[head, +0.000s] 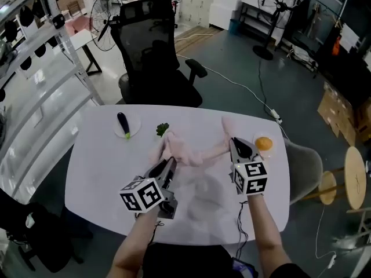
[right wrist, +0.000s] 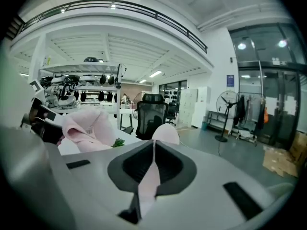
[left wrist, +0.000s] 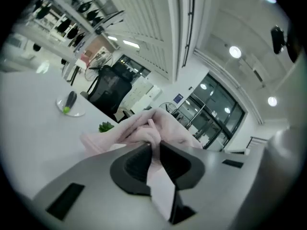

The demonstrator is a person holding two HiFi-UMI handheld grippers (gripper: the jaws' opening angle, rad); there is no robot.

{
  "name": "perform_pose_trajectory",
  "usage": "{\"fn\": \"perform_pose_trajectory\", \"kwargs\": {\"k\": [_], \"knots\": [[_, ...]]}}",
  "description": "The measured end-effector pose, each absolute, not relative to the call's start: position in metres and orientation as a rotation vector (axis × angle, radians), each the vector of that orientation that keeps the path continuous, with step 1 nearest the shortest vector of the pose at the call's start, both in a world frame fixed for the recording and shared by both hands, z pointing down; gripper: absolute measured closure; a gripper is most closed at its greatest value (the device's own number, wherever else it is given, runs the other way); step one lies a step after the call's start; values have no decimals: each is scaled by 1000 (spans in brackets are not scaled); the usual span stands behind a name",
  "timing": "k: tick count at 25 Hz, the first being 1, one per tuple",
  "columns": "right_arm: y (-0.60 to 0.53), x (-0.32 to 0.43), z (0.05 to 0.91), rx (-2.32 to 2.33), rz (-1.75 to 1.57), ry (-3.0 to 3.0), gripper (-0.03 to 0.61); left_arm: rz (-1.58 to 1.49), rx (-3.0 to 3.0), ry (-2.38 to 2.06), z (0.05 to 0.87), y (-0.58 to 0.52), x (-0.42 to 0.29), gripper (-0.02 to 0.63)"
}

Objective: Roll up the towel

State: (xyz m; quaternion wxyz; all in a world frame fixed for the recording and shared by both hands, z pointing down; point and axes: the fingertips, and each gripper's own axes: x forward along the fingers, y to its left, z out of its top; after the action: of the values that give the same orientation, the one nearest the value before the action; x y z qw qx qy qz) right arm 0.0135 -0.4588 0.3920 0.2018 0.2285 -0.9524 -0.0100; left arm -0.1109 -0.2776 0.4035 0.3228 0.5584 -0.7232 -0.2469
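Head view: one white worktop (head: 98, 172) with rounded corners and a smooth, matte top carries three small food items. There is one dark, glossy eggplant (head: 123, 123) on a small round plate (head: 132, 133), one leafy green sprig (head: 162, 130), and one orange (head: 264, 143) on a second round dish. One pink towel (head: 188, 154), soft and crumpled, is gathered into a rope-like bunch strung between two tools near the worktop's middle. The left tool (head: 168, 164) pinches its left end and the right tool (head: 234, 144) its right end. Each tool bears one cube with black-and-white square markers. Beyond the worktop stands one black mesh-backed office chair (head: 152, 51).

Left gripper view: the left tool (left wrist: 152, 148) has its two dark, curved jaws pressed onto a fold of the towel (left wrist: 144, 128), whose plush folds bulge past the tips. The eggplant plate (left wrist: 72, 110) and green sprig (left wrist: 105, 127) lie on the worktop behind.

Right gripper view: the right tool (right wrist: 153, 145) has its jaws pressed nearly together on a thin flat strip of towel (right wrist: 149, 178). The rest of the cloth is bunched up at the left (right wrist: 84, 126).
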Motion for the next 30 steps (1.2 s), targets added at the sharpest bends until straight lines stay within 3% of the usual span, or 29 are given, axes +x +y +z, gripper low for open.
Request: {"fn": "perform_pose_trajectory", "kwargs": {"k": [3, 9, 23, 26, 30], "knots": [[-420, 28, 391, 658, -49, -2658, 558, -752, 1350, -1818, 417, -245, -109, 543], [-343, 59, 429, 662, -48, -2564, 558, -679, 1228, -1767, 470, -188, -94, 549], [-247, 168, 545, 889, 87, -2263, 554, -255, 1378, -1556, 563, -128, -11, 543], [-238, 189, 569, 901, 151, -2200, 546, -143, 1456, -1499, 579, -118, 7, 488], [-236, 203, 583, 875, 241, -2180, 466, 1, 1578, -1432, 579, -104, 12, 313]]}}
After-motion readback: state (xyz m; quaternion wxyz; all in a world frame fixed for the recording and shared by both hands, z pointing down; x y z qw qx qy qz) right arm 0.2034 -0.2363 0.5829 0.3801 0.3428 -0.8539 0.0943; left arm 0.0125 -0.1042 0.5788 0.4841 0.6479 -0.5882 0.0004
